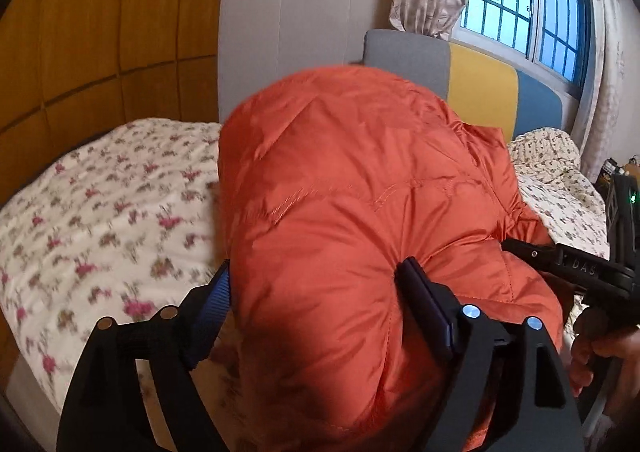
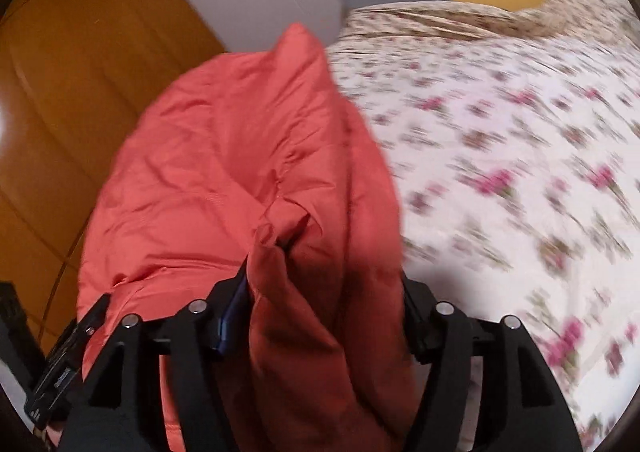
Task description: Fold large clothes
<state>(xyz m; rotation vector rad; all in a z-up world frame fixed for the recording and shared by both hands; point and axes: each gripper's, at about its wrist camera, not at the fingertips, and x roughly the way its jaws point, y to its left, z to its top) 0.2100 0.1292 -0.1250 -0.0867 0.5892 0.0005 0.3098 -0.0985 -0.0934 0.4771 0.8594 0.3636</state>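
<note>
A puffy orange jacket (image 1: 352,188) is bunched up above the floral bed (image 1: 100,212). In the left wrist view my left gripper (image 1: 316,276) has a thick bulge of the jacket filling the wide gap between its jaws, and the right pad dents the fabric. In the right wrist view the jacket (image 2: 224,156) hangs in folds, with a fold wedged between the jaws of my right gripper (image 2: 324,292) and touching both pads. A finger of the right gripper (image 1: 560,254) pokes into the jacket's right side. Part of the left gripper (image 2: 60,364) shows at the lower left.
The floral bedspread (image 2: 500,172) spreads to the right of the jacket. A grey, yellow and blue headboard (image 1: 480,84) stands behind, under a barred window (image 1: 528,4) with curtains. Wooden wardrobe panels (image 1: 100,32) line the left. A person's hand (image 1: 600,348) holds the right gripper.
</note>
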